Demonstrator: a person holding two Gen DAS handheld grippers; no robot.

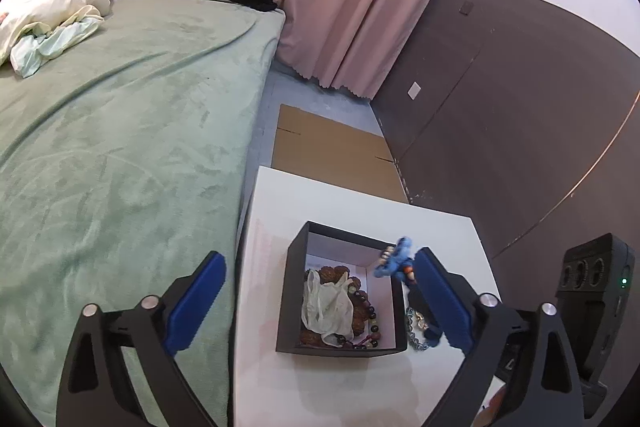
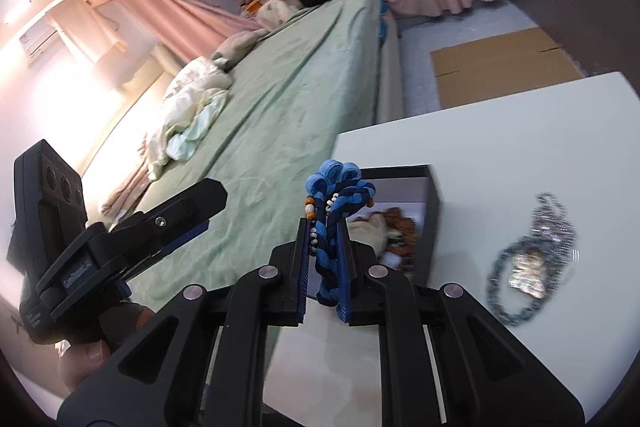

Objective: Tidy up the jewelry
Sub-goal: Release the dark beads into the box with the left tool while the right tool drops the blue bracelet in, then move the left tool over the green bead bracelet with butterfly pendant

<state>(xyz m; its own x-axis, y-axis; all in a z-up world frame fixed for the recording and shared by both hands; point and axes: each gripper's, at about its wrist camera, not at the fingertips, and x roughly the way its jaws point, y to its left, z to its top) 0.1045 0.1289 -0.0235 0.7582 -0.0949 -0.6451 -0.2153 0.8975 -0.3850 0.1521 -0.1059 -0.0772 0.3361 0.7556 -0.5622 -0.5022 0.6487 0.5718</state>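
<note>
An open black box (image 1: 290, 291) stands on the white table (image 1: 360, 199). Inside it lie dark and amber beads (image 1: 366, 311) and a crumpled pale plastic piece (image 1: 326, 303). My left gripper (image 1: 320, 259) stands wide open over the box's near side, with nothing between its fingers. My right gripper (image 2: 323, 223) is shut on a blue braided bracelet (image 2: 332, 195) with small orange and white beads. It holds the bracelet in the air by the box's (image 2: 434, 219) right rim. A pale blue bead bracelet (image 1: 414, 331) and a silver chain piece (image 2: 528, 263) lie on the table beside the box.
A bed with a green blanket (image 1: 120, 147) runs along the table's left side. Flattened cardboard (image 1: 332, 151) lies on the floor beyond the table. Pink curtains (image 1: 352, 7) and a dark wall panel (image 1: 500, 99) close the far side. A person's hand (image 2: 88, 355) holds the left gripper.
</note>
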